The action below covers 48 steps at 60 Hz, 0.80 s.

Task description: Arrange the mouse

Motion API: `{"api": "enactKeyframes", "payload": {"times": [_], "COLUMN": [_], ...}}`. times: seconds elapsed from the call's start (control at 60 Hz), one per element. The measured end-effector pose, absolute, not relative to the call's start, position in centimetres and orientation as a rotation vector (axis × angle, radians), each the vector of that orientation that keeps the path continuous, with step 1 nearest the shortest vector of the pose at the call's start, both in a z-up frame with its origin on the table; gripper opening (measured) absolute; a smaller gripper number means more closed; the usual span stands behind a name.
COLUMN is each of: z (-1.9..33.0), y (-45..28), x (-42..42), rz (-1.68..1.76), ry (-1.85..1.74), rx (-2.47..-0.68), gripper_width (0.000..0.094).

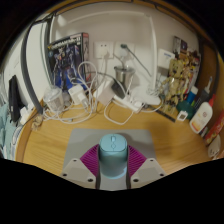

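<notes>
A pale teal computer mouse (112,157) sits between my gripper's two fingers, its scroll wheel facing up. Both magenta pads (92,160) press against its sides, so my gripper (112,166) is shut on the mouse. It is held just above the wooden desk (60,140), near the desk's front. The lower end of the mouse is hidden between the fingers.
At the back of the desk lie white cables and chargers (95,90) and a power strip. A boxed figure (68,55) stands at the back left and a gold figure (180,72) at the back right. A white object (200,118) rests at the right.
</notes>
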State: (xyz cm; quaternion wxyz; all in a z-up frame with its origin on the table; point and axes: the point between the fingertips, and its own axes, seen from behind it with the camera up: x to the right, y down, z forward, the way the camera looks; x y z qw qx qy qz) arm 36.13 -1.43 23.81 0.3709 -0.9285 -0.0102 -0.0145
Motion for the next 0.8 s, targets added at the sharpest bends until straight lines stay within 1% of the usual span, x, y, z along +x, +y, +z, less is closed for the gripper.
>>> {"api": "enactKeyframes", "payload": {"times": [0.117, 0.167, 0.183, 0.25, 0.267, 0.417, 0.433, 0.467, 0.483, 0.517, 0.567, 0.75, 0.8], "z": [20.0, 19.9, 19.7, 20.0, 20.0, 19.7, 19.7, 19.9, 20.2, 20.8, 22.6, 32.3, 35.4], "y": [-2.6, -2.4, -2.3, -2.6, -2.6, -2.6, -2.7, -3.0, -3.2, -3.5, -3.9, -8.3, -10.6], "x": [35.8, 35.7, 35.7, 35.9, 35.9, 36.0, 36.0, 35.9, 36.0, 36.0, 35.8, 36.8, 37.5], "rz": [-0.004, 0.0, 0.007, 0.018, 0.015, -0.022, -0.022, -0.023, -0.02, -0.017, 0.0, -0.019, -0.024], "ry": [-0.036, -0.022, -0.007, 0.011, 0.007, -0.039, -0.043, -0.057, -0.063, -0.061, -0.04, 0.028, 0.044], "rx": [-2.441, -2.419, -2.418, -2.408, -2.409, -2.448, -2.457, -2.471, -2.473, -2.473, -2.453, -2.352, -2.318], "gripper_width": [0.0349, 0.0353, 0.0391, 0.0383, 0.0405, 0.0509, 0.0527, 0.061, 0.0681, 0.0729, 0.0756, 0.0753, 0.0754]}}
